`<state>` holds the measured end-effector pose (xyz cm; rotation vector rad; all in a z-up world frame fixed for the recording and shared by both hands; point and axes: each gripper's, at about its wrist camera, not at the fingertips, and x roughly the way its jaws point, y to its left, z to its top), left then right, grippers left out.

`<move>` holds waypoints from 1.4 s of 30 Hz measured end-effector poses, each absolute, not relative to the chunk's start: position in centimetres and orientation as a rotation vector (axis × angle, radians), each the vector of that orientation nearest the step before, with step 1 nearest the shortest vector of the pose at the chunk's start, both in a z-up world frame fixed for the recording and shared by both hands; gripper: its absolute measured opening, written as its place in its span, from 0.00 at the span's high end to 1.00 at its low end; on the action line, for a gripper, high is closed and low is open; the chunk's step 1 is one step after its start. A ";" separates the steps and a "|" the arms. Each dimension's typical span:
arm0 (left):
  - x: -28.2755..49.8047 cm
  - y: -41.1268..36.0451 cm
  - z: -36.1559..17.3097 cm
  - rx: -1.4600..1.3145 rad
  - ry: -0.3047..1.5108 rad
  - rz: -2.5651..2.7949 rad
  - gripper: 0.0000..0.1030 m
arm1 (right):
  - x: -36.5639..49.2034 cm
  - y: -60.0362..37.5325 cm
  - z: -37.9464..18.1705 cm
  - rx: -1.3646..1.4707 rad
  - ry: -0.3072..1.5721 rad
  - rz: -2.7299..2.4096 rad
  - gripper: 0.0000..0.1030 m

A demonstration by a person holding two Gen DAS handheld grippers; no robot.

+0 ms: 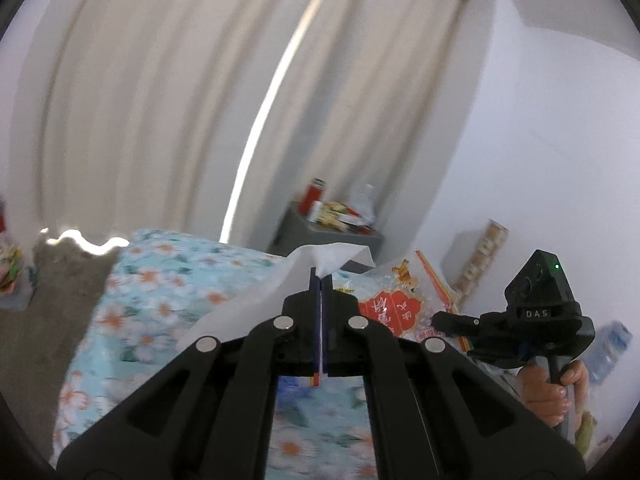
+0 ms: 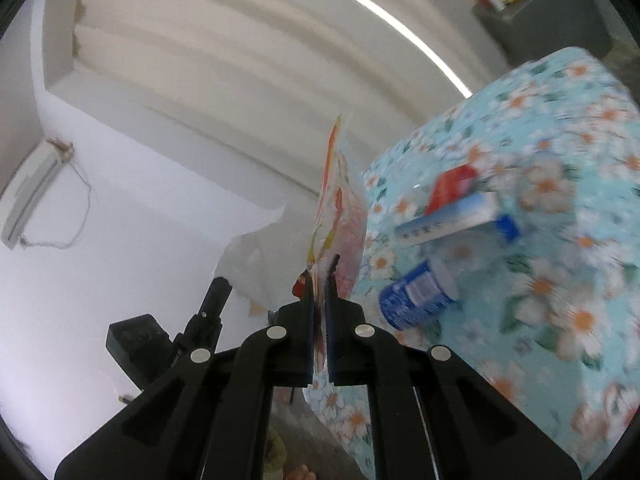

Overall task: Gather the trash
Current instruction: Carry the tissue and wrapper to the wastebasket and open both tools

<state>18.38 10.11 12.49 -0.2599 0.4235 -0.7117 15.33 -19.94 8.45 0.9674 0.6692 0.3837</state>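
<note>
My left gripper (image 1: 321, 280) is shut on a white paper tissue (image 1: 280, 284) and holds it above the floral tablecloth (image 1: 168, 288). My right gripper (image 2: 320, 276) is shut on a red and orange snack wrapper (image 2: 338, 200), held up in the air beside the table; the wrapper also shows in the left wrist view (image 1: 394, 304), with the right gripper (image 1: 448, 320) beside it. On the cloth (image 2: 560, 280) lie a crushed plastic bottle with a blue label (image 2: 418, 294) and a white, blue and red carton (image 2: 456, 212). The tissue also shows in the right wrist view (image 2: 256, 256).
A grey side table (image 1: 320, 236) with a red can and packets stands by the cream curtains (image 1: 160, 100). White walls lie to the right. A wall air conditioner (image 2: 32, 196) hangs at the left. The floor is grey.
</note>
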 end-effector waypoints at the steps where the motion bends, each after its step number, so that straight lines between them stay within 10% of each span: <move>1: 18.0 9.1 12.7 -0.254 0.432 -0.735 1.00 | 14.1 -20.6 8.3 0.975 0.653 0.365 0.95; 22: 9.6 -19.2 12.7 -0.035 0.628 -1.240 1.00 | -8.5 -36.8 2.6 1.230 0.312 -0.071 0.95; 42: 3.2 -44.4 0.7 0.302 0.892 -1.407 1.00 | -19.6 -48.4 -10.7 1.389 0.306 -0.602 0.95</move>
